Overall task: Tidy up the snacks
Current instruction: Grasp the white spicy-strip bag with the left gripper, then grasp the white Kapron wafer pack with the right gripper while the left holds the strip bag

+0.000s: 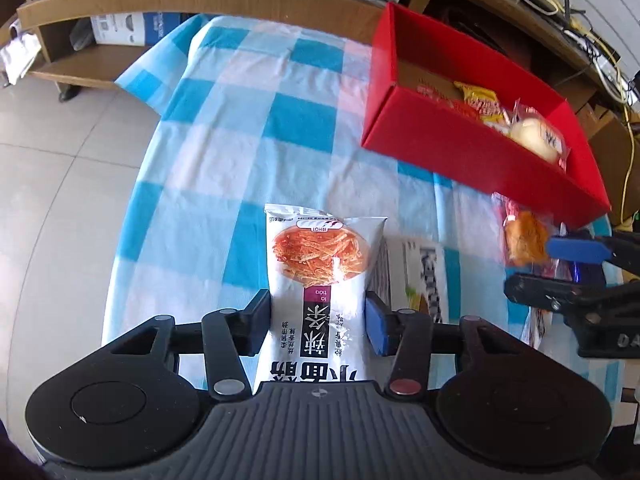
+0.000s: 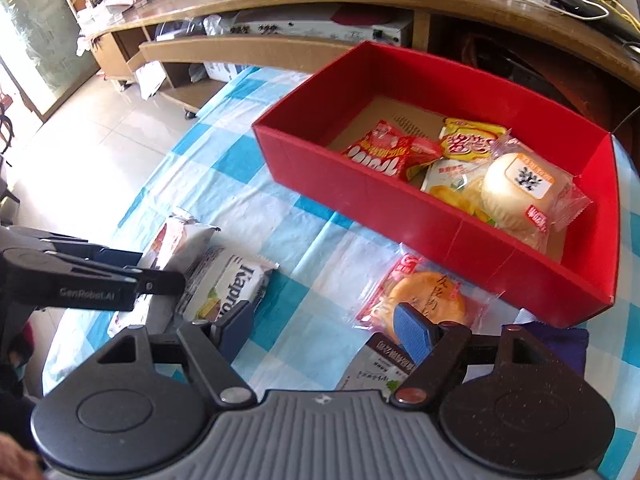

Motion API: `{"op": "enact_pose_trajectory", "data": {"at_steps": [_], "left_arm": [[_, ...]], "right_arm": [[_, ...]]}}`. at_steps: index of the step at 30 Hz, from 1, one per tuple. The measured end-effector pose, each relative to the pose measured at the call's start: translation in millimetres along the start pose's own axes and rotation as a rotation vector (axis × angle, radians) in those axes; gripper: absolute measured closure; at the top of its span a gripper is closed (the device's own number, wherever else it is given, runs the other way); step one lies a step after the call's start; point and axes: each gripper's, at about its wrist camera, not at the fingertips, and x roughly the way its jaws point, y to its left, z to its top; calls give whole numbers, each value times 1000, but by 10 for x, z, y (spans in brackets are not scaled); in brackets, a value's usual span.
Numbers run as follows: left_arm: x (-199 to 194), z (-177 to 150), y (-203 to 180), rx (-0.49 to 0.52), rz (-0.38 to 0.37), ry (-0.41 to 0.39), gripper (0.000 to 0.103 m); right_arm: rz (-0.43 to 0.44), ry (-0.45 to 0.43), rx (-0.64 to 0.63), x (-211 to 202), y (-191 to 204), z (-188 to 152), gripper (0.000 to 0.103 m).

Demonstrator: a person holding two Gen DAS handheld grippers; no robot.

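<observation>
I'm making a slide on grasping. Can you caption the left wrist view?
Left gripper jaws closed on a white spicy-strip snack bag on the checked tablecloth, red box beyond.

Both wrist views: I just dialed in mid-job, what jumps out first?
The red box at the far right of the checkered tablecloth dominates, already holding several snack packs, among them a wrapped white bun. In the foreground the left tongs are closed on a white spicy-strip packet. The right tongs stand open, nothing between them, beside a wrapped orange pastry in front of the box.
</observation>
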Motion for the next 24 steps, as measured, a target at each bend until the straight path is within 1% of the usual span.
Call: {"op": "enact_pose_trajectory", "data": {"at_steps": [3,4,9,10,11,12,14,15,17,20,22,24], "left_arm": [[-53,-43,26,-11,48,1,47],[-66,-35,49,-21,53,-2,48],[-82,-37,102,-45,51,11,49],[-82,-52,107,-43,50,16,52],[-85,-66,125,-43,69,16,50],[-95,-80,159,-47,68,14,49],[-108,-109,238,-66,48,20,48],[-106,-127,264,-71,48,22,47],[-97,-162,300,-78,37,20,44],[-107,-172,295,-74,31,19,43],[-103,-180,258,-55,41,22,40],[-96,-195,214,-41,38,23,37]], "right_arm": [[21,18,17,84,80,27,13],[27,23,23,123,122,39,13],[15,53,71,375,407,144,13],[10,60,79,425,464,165,13],[-7,62,87,462,502,182,13],[-14,62,99,503,532,196,13],[-1,82,132,591,573,202,12],[8,86,145,628,603,201,7],[-24,77,113,660,728,209,4],[-83,66,43,704,895,193,4],[-113,54,8,688,901,165,11],[-115,48,-16,607,822,120,27]]}}
